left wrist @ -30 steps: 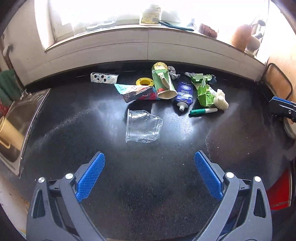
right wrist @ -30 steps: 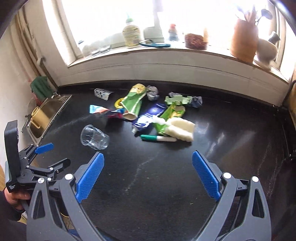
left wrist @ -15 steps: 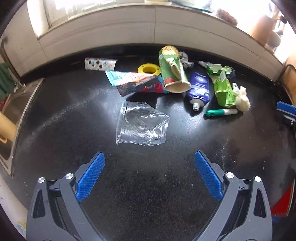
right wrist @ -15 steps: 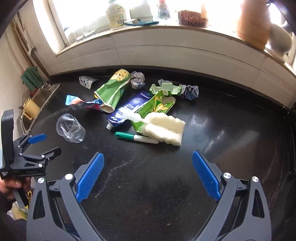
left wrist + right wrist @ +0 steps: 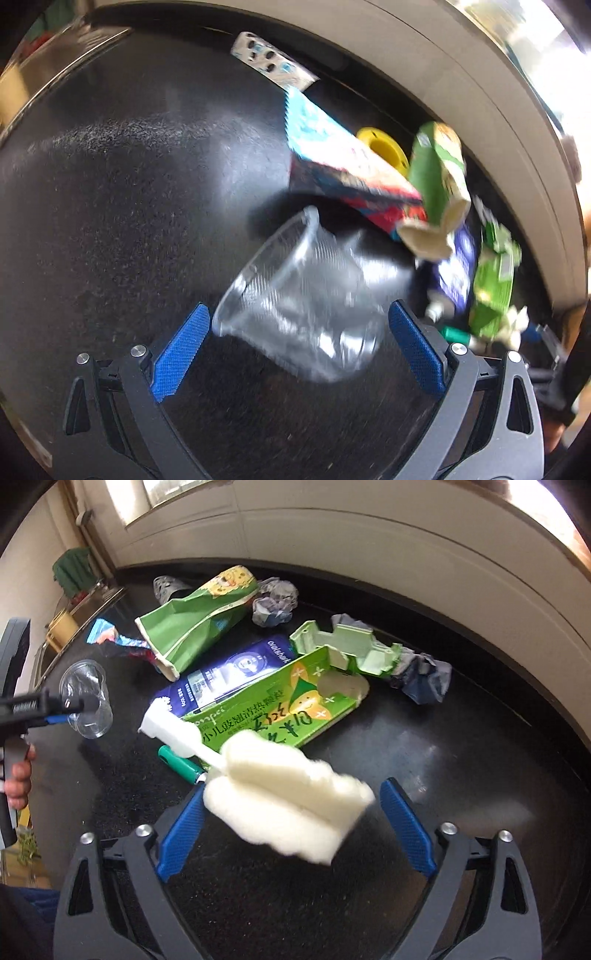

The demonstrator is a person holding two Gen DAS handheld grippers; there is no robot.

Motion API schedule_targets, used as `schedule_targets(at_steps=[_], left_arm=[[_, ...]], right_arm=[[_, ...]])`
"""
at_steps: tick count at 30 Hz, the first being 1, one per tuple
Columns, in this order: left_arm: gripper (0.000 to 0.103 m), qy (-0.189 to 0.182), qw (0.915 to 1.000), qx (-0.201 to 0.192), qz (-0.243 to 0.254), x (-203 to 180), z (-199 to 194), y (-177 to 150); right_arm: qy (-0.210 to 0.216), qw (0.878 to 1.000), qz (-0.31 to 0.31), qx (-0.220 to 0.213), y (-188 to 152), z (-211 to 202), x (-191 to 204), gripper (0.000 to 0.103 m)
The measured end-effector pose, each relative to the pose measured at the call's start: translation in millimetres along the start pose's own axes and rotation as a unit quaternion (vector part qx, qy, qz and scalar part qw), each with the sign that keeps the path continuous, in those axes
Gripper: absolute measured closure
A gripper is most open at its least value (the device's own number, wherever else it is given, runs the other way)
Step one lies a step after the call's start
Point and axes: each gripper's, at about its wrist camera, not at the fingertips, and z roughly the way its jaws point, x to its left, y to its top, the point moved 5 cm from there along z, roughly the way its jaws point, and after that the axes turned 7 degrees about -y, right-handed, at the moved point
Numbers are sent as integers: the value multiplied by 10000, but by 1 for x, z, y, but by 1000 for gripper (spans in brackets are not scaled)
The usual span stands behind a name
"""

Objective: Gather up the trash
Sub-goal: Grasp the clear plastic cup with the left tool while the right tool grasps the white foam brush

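Observation:
A crumpled clear plastic cup [image 5: 295,295] lies on its side on the black counter [image 5: 129,184]. My left gripper [image 5: 299,306] is open and low over it, its blue pads on either side of the cup and apart from it. The right wrist view shows the same cup [image 5: 88,701] at the left gripper [image 5: 55,705]. A white sponge brush [image 5: 288,797] lies between the fingers of my right gripper [image 5: 293,788], whose jaws are closing. Its pads are near the sponge's ends without squeezing it.
Trash heaped towards the wall: green carton [image 5: 195,624], blue tube [image 5: 229,672], green box [image 5: 288,705], green marker [image 5: 181,766], crumpled paper [image 5: 275,600], snack wrapper [image 5: 332,162], yellow ring [image 5: 384,151], blister pack [image 5: 269,62]. A sink [image 5: 85,605] lies far left.
Both grippers have come down and forward. The cup now sits between the left fingers and the sponge brush between the right ones. The left view has rolled, and the right jaws have narrowed a little.

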Motion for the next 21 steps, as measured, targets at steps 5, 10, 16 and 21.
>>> schedule_targets(at_steps=[5, 10, 16, 21], left_arm=[[29, -171, 9998, -62, 53, -9, -1, 7], [49, -161, 9988, -71, 460, -22, -15, -1], [49, -96, 9939, -198, 1077, -33, -51, -12], [49, 17, 9864, -325, 1610, -38, -79, -33]], right_arm=[[337, 9993, 124, 48, -1, -3, 3, 55], [426, 9978, 505, -61, -9, -20, 6, 72], [364, 9939, 1004, -260, -23, -60, 15, 73], [370, 9917, 1166, -387, -35, -91, 39, 73]])
